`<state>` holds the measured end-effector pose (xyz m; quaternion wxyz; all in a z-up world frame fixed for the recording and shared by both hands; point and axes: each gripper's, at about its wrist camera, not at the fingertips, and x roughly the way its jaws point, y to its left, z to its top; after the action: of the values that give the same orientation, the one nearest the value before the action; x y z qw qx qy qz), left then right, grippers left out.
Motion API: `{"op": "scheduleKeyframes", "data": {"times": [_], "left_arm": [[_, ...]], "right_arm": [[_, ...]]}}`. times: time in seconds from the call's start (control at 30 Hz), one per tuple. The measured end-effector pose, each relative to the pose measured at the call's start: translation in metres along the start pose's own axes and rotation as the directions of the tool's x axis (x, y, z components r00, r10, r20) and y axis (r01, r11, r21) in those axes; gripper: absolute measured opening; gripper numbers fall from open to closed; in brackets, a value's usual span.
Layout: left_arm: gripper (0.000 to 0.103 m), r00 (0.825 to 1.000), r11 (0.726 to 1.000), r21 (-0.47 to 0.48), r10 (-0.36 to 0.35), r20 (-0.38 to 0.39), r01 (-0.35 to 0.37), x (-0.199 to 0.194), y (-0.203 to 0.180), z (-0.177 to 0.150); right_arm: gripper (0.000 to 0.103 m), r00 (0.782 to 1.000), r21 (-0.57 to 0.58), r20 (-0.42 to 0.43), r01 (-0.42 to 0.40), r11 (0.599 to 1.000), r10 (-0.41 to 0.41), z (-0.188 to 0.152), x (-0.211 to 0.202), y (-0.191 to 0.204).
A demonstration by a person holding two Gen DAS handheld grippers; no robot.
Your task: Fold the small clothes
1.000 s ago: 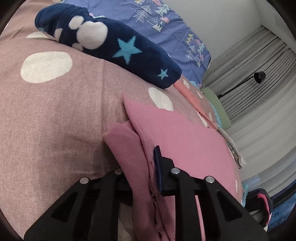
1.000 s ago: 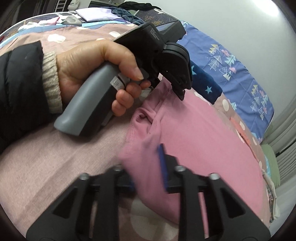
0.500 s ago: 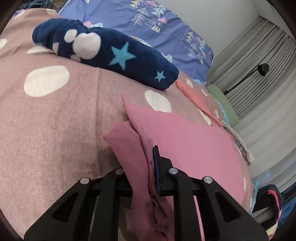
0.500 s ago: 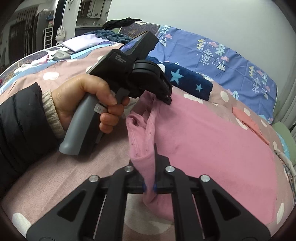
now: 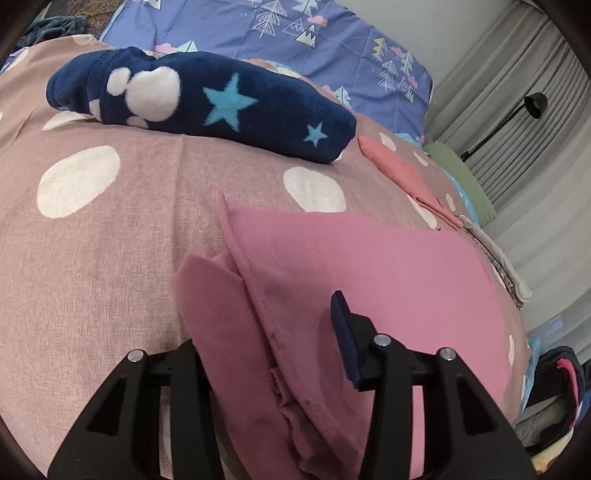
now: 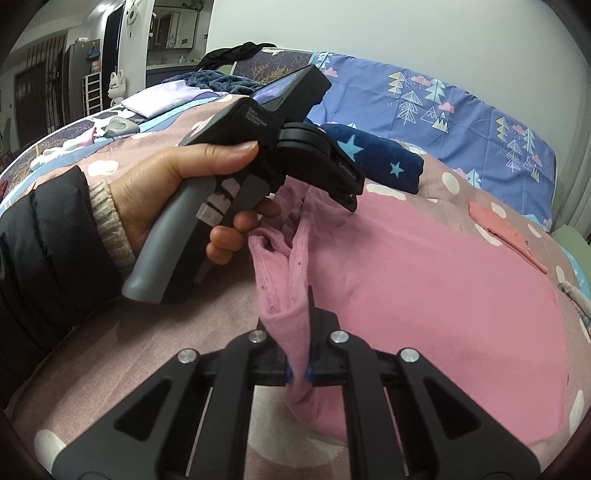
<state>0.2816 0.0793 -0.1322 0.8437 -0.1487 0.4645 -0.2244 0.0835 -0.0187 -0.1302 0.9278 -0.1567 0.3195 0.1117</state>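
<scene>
A pink garment (image 5: 369, 266) lies spread on the polka-dot bedspread (image 5: 92, 240). Its bunched near edge runs between the jaws of my left gripper (image 5: 269, 332). Those jaws are opening: the right pad stands off the cloth, and cloth drapes over the left finger and hides it. In the right wrist view a person's hand (image 6: 177, 184) holds the left gripper (image 6: 343, 181) over the garment's far corner. My right gripper (image 6: 299, 332) is shut on a raised fold of the pink garment (image 6: 424, 266).
A folded navy fleece with stars (image 5: 221, 103) lies behind the garment, and a coral piece (image 5: 406, 177) to its right. A blue patterned pillow (image 5: 295, 33) lines the wall. Curtains and a black lamp (image 5: 532, 107) stand at the right. More clothes lie at the bed's far left (image 6: 162, 99).
The left jaws have spread apart and no longer pinch the pink edge. The right gripper has closed on its fold and lifted it a little.
</scene>
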Motion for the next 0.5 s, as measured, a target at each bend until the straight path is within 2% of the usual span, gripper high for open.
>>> {"op": "scheduleKeyframes", "data": {"times": [0.07,0.1,0.13,0.17,0.2,0.27,0.37,0.5], "left_arm": [[0.044,1.0,1.0,0.003,0.002,-0.002,-0.002,0.0,-0.002,0.001],[0.038,1.0,1.0,0.003,0.013,-0.006,-0.013,0.0,-0.002,0.002],[0.023,1.0,1.0,-0.003,0.027,-0.008,-0.027,0.001,-0.002,0.002],[0.014,0.999,0.999,-0.02,0.039,-0.006,-0.039,0.001,-0.001,0.003],[0.011,1.0,0.999,-0.042,0.023,-0.005,-0.024,-0.001,0.001,0.004],[0.01,1.0,0.998,-0.051,0.023,0.002,-0.023,-0.005,-0.002,0.007],[0.01,0.998,0.998,0.0,0.058,0.017,-0.058,-0.012,-0.019,0.013],[0.01,0.997,0.997,0.032,0.071,0.032,-0.072,-0.019,-0.04,0.02]], "right_arm": [[0.005,1.0,0.018,0.006,-0.004,1.0,0.004,0.0,-0.002,-0.004],[0.005,1.0,0.031,0.009,-0.008,1.0,0.007,0.0,-0.003,-0.007],[0.005,1.0,0.045,0.013,-0.012,0.999,0.011,0.0,-0.004,-0.01],[0.005,1.0,0.053,0.015,-0.013,0.999,0.013,0.001,-0.004,-0.011],[0.005,1.0,0.066,0.017,-0.017,0.998,0.016,0.001,-0.006,-0.013],[0.005,1.0,0.08,0.026,-0.018,0.997,0.016,0.002,-0.01,-0.017],[0.005,0.999,0.105,0.048,-0.016,0.994,0.011,0.003,-0.017,-0.023],[0.005,0.997,0.144,0.072,-0.019,0.989,0.008,0.004,-0.028,-0.033]]}}
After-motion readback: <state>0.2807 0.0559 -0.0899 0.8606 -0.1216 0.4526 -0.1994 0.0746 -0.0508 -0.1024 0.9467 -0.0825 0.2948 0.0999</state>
